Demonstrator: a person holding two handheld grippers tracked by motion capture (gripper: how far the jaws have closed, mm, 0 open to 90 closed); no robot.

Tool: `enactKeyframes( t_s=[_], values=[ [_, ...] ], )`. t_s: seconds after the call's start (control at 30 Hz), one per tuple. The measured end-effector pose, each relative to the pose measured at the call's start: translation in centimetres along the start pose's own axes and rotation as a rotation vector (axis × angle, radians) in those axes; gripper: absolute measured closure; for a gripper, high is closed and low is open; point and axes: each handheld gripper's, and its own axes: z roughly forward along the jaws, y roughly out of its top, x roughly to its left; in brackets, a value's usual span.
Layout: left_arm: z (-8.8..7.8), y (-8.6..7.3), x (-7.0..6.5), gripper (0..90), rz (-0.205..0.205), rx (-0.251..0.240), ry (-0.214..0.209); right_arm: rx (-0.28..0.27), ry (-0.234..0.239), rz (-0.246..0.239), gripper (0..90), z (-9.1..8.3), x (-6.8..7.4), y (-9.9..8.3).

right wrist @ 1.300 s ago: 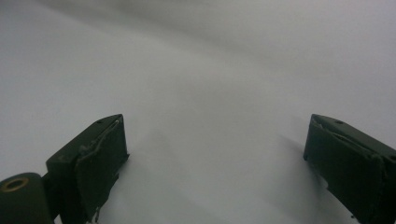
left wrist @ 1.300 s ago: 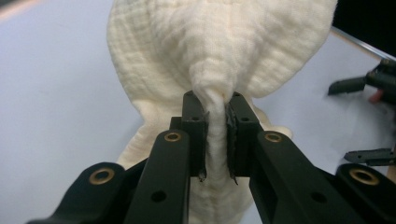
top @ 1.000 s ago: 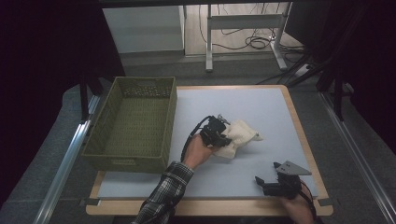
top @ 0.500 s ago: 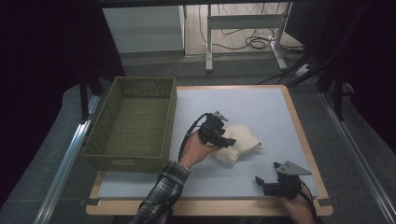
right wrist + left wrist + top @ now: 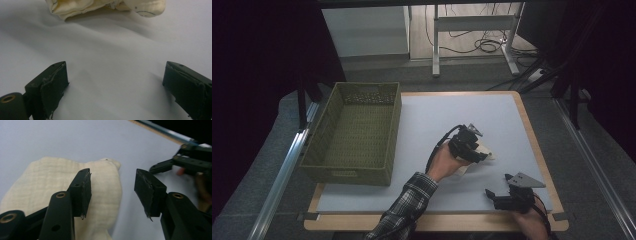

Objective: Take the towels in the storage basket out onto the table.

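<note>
Hovering over the cloth [image 5: 482, 152] at the middle right of the high view, our left gripper [image 5: 472, 145] is standing half open, and nothing is between its jaws; they have just been closing a little after they opened. In the left gripper view the cloth [image 5: 62, 182] is lying flat on the mat [image 5: 62, 137] at the left, under the left jaw. Our right gripper [image 5: 507, 195] is resting at the lower right, jaws wide and empty, with the cloth [image 5: 105, 7] at the top of its view. We are judging that the cloth is released and the basket [image 5: 354, 135] at the left is waiting with nothing inside, so most of the work is remaining. We are working on a pale mat on a wooden-edged table [image 5: 537, 145]; behind it a dark room, a desk frame [image 5: 472, 35] and cables [image 5: 487, 45] are showing.
</note>
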Motion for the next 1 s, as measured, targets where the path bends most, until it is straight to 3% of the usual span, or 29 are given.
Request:
enactKeyframes(
  t_s=[0.07, 0.17, 0.23, 0.27, 0.33, 0.43, 0.67, 0.87, 1.0],
  values=[
    [0.7, 0.0, -0.3, 51.7, 0.03, 0.021, 0.051, -0.001, 0.0, -0.001, 6.3, 0.0, 0.0, 0.0],
    [1.3, -0.4, -0.4, 70.1, 0.056, 0.044, 0.091, 0.0, 0.001, -0.002, 6.3, 0.0, 0.0, 0.0],
    [1.4, -0.6, -0.2, 84.9, 0.054, 0.052, 0.09, 0.0, 0.001, -0.001, 6.3, 0.0, 0.0, 0.0],
    [1.5, -0.7, -0.1, 86.8, 0.043, 0.056, 0.077, 0.0, 0.001, -0.001, 6.3, 0.0, 0.0, 0.0],
    [1.3, -0.8, 0.1, 88.3, 0.037, 0.053, 0.08, 0.0, 0.001, -0.001, 6.3, 0.0, 0.0, 0.0],
    [0.2, -0.8, 0.5, 89.1, 0.009, -0.001, 0.08, 0.0, 0.001, -0.001, 6.2, 0.0, 0.0, 0.0],
    [-4.4, -0.9, 2.5, 88.9, -0.07, -0.125, 0.102, 0.013, -0.001, 0.005, 6.7, -0.1, 0.0, 0.2],
    [-7.7, -2.0, 4.3, 88.8, -0.105, -0.127, 0.176, 0.043, 0.005, 0.005, 6.1, -0.2, 0.0, 0.5],
    [-9.0, -3.2, 5.1, 88.8, -0.129, -0.112, 0.223, 0.062, 0.015, 0.041, 6.1, -0.3, -0.1, 0.8]
  ],
)
